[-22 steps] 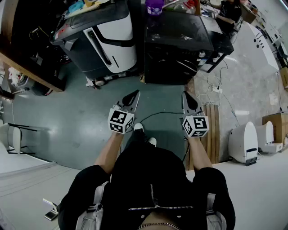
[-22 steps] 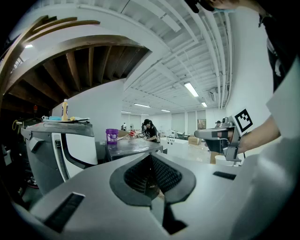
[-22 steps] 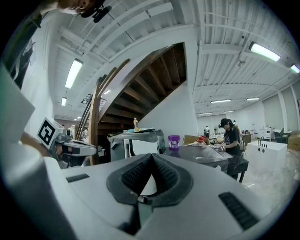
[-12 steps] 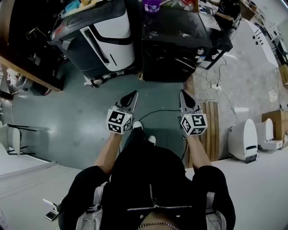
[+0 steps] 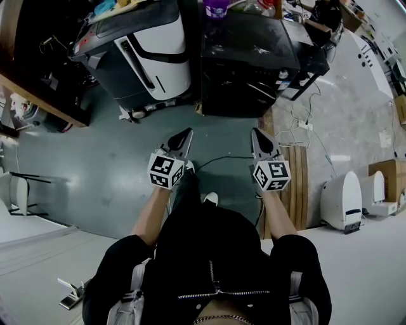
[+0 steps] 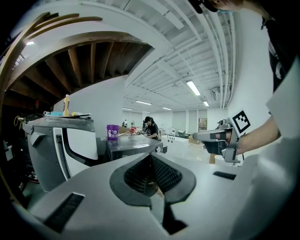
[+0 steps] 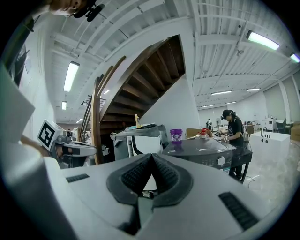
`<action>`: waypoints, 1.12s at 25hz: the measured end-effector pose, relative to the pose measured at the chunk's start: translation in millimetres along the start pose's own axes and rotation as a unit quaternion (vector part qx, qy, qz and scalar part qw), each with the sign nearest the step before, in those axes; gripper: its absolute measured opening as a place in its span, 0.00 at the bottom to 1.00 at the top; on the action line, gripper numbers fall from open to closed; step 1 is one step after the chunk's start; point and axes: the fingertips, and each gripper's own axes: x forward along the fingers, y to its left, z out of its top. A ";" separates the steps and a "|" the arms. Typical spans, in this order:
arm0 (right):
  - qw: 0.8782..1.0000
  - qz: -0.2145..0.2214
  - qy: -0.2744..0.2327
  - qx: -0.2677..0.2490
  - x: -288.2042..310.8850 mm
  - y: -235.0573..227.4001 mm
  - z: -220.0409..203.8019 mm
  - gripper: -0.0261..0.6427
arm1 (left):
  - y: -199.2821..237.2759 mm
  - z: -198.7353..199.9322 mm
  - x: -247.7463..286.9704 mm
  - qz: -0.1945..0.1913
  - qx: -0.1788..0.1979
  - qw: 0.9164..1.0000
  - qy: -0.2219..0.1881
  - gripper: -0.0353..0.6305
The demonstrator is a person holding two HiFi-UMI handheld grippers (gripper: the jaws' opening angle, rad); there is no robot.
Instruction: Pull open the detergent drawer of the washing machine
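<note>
A black washing machine [image 5: 247, 60] stands ahead of me, a purple cup [image 5: 217, 9] on its lid. Its control panel with a round knob [image 7: 221, 161] shows in the right gripper view; I cannot make out the detergent drawer. A grey-and-white machine [image 5: 143, 54] stands to its left. My left gripper [image 5: 186, 134] and right gripper [image 5: 257, 134] hover side by side over the floor, well short of both machines. Both are shut with nothing between the jaws. Each gripper view shows the other gripper to the side: the right gripper [image 6: 196, 136] and the left gripper [image 7: 93, 150].
A black cable [image 5: 222, 159] runs across the green floor near my feet. Wooden slats [image 5: 298, 184] lie on the floor at right, beside a white appliance [image 5: 342, 200]. A person [image 7: 233, 129] works at a table behind the black machine. A wooden stair [image 7: 136, 89] rises at left.
Both grippers stay shut and almost in place; the left one has drifted slightly left. One of my feet has shifted forward under the left gripper.
</note>
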 end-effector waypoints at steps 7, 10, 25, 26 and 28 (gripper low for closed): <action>1.000 0.003 0.004 0.002 24.5 -0.5 1.4 0.05 | 18.9 0.1 15.4 -0.001 -0.006 1.000 0.002 0.09; 1.000 0.000 0.005 0.007 42.8 -4.3 2.8 0.05 | 32.5 0.5 27.6 -0.006 -0.006 1.000 0.004 0.09; 0.999 -0.025 0.015 0.037 204.8 -21.3 27.3 0.05 | 162.6 21.4 124.2 -0.043 0.018 0.999 0.023 0.09; 0.999 -0.029 0.014 0.038 216.7 -22.4 31.3 0.05 | 171.7 24.0 131.0 -0.048 0.023 0.998 0.024 0.09; 0.998 -0.037 0.011 0.042 238.2 -24.1 37.6 0.05 | 190.0 27.7 143.1 -0.058 0.027 0.998 0.026 0.09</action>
